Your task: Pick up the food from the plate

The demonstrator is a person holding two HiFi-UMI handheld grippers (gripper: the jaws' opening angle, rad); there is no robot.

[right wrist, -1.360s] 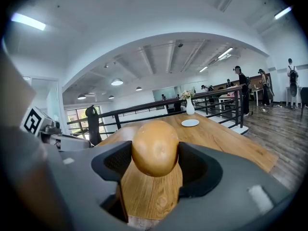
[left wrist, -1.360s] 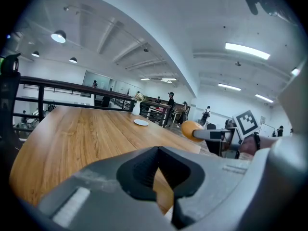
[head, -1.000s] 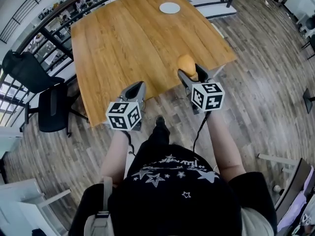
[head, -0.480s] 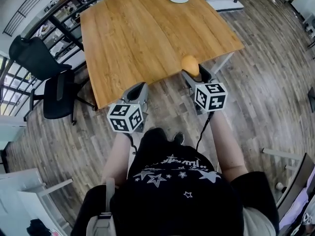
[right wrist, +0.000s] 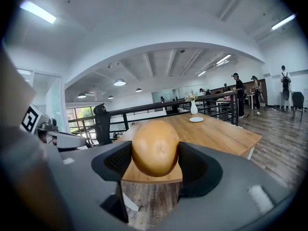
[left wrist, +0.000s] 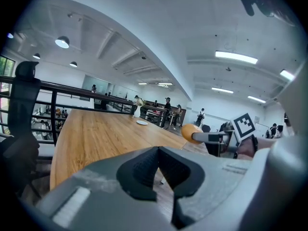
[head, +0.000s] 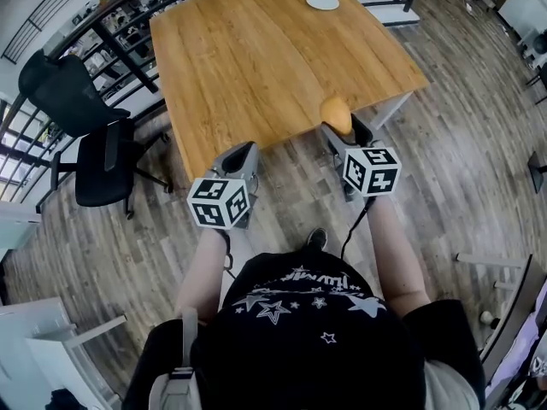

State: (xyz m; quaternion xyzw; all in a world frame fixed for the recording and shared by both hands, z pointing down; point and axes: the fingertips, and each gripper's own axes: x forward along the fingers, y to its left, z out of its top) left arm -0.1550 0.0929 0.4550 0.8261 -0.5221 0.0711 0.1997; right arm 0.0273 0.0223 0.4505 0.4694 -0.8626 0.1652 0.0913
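Head view: the person has backed off, so the right gripper (head: 342, 128) and its food (head: 335, 112) now hang at the table's (head: 256, 58) near edge, well away from the plate (head: 322, 1) at its far end.

Left gripper view: the left gripper (left wrist: 158, 165) has its jaws together on nothing.

Right gripper view: the jaws are clamped on the food (right wrist: 155, 147). The pick looks done.

This looks like an open-plan office on a railed upper level: a black swivel chair (head: 90, 156) at the head view's left, a dark railing (head: 120, 54) beside a large wooden table (head: 256, 67), plank flooring (head: 461, 143), and ceiling strip lights (left wrist: 236, 57) over standing people (left wrist: 167, 110).
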